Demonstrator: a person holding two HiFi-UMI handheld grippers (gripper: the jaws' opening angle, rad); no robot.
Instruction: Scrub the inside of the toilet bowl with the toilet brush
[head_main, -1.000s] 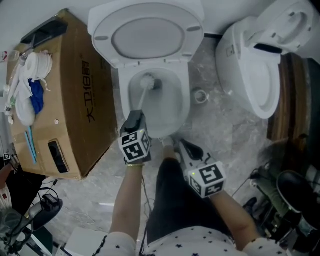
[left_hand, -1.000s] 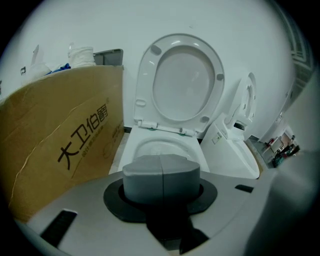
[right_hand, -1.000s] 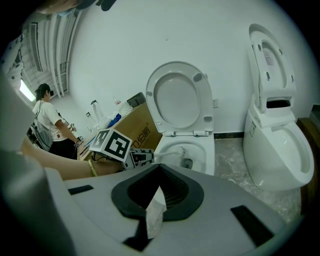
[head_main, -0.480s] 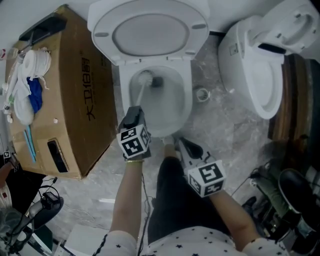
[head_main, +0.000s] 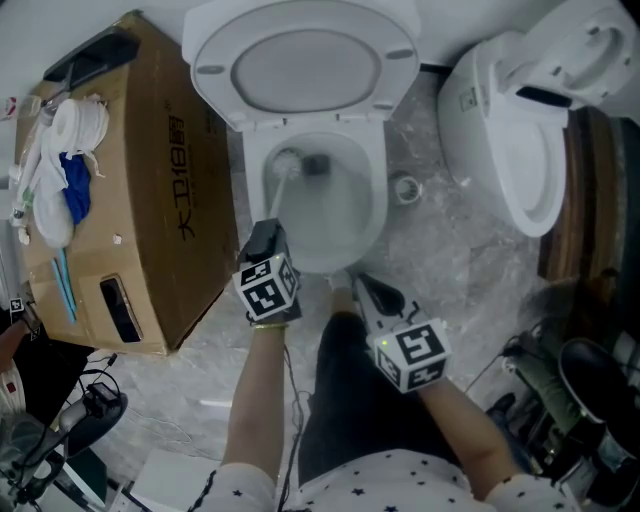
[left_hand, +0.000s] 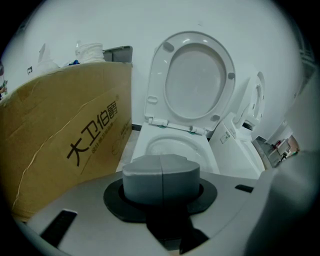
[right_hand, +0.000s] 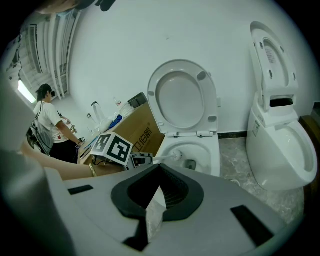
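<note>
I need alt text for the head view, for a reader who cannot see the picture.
Seen from above, the left gripper holds a toilet brush whose head is inside the open toilet bowl. The right gripper hangs near the bowl's front rim. A cardboard box stands left of the toilet, a second toilet at the right.

Glossy, smooth ceramic toilet bowl (head_main: 377, 196) — matt brown cardboard box (head_main: 165, 150).

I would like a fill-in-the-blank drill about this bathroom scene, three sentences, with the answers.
1. The left gripper is shut on the toilet brush's ___.
2. The brush head is inside the toilet ___.
3. The big brown box is made of ___.
Missing words: handle; bowl; cardboard.
</note>
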